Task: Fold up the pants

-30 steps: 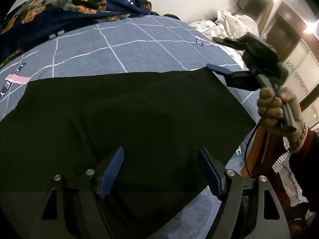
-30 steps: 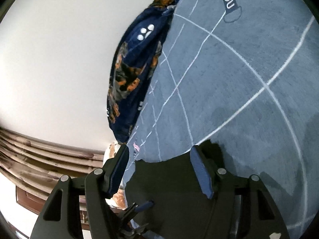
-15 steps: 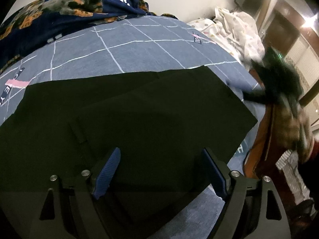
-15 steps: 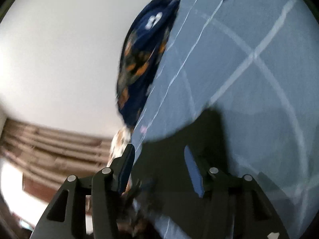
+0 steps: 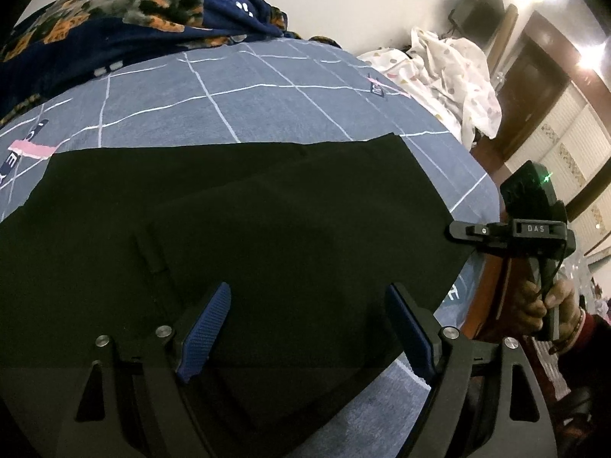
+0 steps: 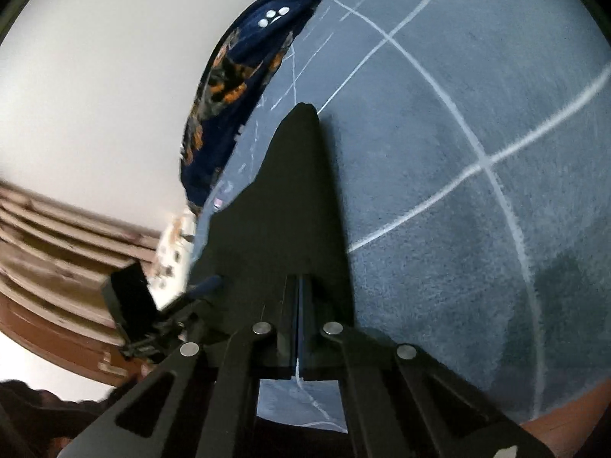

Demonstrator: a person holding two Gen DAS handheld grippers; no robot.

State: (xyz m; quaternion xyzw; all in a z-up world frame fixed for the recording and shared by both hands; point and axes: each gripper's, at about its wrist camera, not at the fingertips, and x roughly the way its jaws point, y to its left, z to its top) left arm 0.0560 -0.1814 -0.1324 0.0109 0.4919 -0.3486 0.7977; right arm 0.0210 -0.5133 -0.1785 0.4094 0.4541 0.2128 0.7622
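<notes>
The black pants (image 5: 248, 229) lie flat across the blue-grey checked bedsheet (image 5: 229, 91). My left gripper (image 5: 305, 328) is open, its blue pads hovering over the near part of the pants, holding nothing. My right gripper (image 5: 456, 229) shows at the pants' right edge in the left wrist view, held by a hand. In the right wrist view the right gripper (image 6: 298, 286) is shut on the pants (image 6: 290, 198), whose black cloth stretches away from the closed fingers over the sheet (image 6: 458, 152).
A dark blue floral blanket (image 5: 114, 19) is bunched along the far side of the bed by the wall. White dotted cloth (image 5: 450, 72) is heaped at the far right. The bed's right edge and wooden furniture (image 5: 492, 294) are beside the right gripper.
My right gripper moved from the far right corner down to the pants' right edge and shut on the cloth. The left gripper stayed open over the near part.
</notes>
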